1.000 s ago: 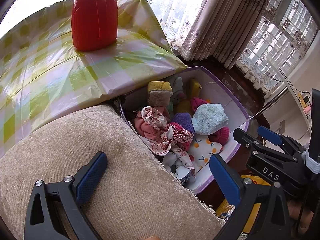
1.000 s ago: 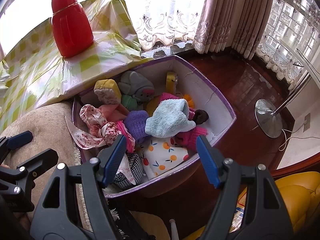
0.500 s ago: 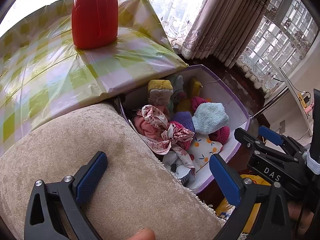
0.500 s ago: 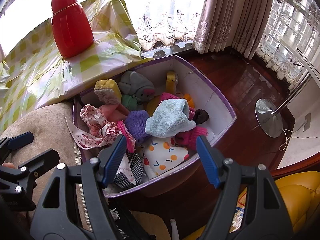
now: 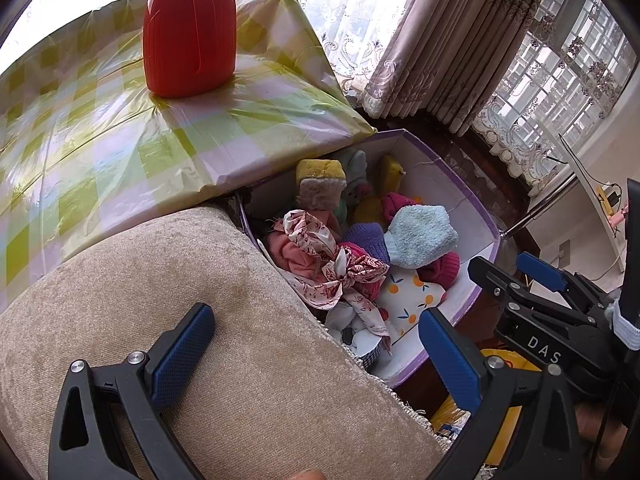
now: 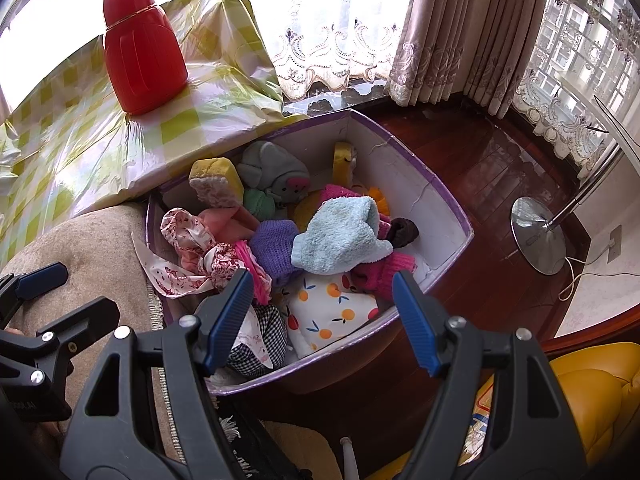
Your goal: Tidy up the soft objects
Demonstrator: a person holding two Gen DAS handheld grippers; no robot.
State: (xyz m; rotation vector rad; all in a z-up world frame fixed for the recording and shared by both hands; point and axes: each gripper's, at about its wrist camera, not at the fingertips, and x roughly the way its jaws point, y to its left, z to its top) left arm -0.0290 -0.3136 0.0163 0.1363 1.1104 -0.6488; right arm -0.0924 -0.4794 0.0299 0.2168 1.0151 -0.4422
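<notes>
A white box with purple rim (image 6: 436,200) (image 5: 472,200) holds a heap of soft things: a light blue towel (image 6: 340,236) (image 5: 420,236), a purple knit (image 6: 276,244), a floral scarf (image 6: 192,256) (image 5: 340,276), a fruit-print cloth (image 6: 332,312), a yellow sponge (image 6: 216,180) and a grey plush (image 6: 276,168). My right gripper (image 6: 322,312) is open and empty above the box's near edge. My left gripper (image 5: 316,344) is open and empty over the beige cushion (image 5: 200,320), left of the box.
A red flask (image 6: 142,48) (image 5: 188,28) stands on the table with a green checked cloth (image 6: 80,136), behind the box. A fan stand base (image 6: 538,240) sits on the dark wood floor to the right. A yellow seat (image 6: 592,396) is at the lower right.
</notes>
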